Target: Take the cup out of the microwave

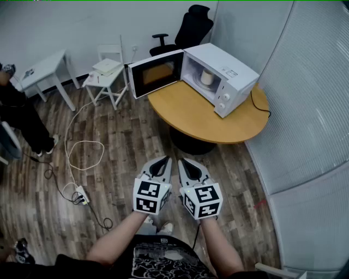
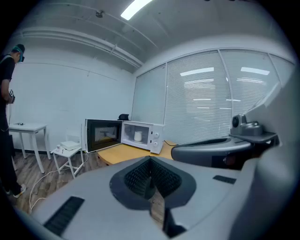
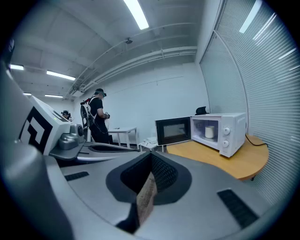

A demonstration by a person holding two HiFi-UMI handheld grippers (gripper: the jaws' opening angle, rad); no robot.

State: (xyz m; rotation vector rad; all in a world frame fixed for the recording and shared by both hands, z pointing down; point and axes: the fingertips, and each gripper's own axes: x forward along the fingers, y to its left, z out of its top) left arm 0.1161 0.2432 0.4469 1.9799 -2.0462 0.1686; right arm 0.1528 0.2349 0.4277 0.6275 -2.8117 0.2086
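Both sit low in front of me: left gripper (image 1: 160, 164) clenched, nothing in it; right gripper (image 1: 188, 163) clenched too, empty. I see the cup (image 1: 207, 77) well ahead of both jaws, standing inside the microwave (image 1: 235, 82), door (image 1: 156, 73) swung open, on the round table (image 1: 196, 117).

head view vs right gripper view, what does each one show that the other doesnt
Only the head view shows the power strip and looped cable on the wooden floor. Only the right gripper view shows the ceiling lights. Both show the microwave with its door open, the cup inside it, and the round table beneath.
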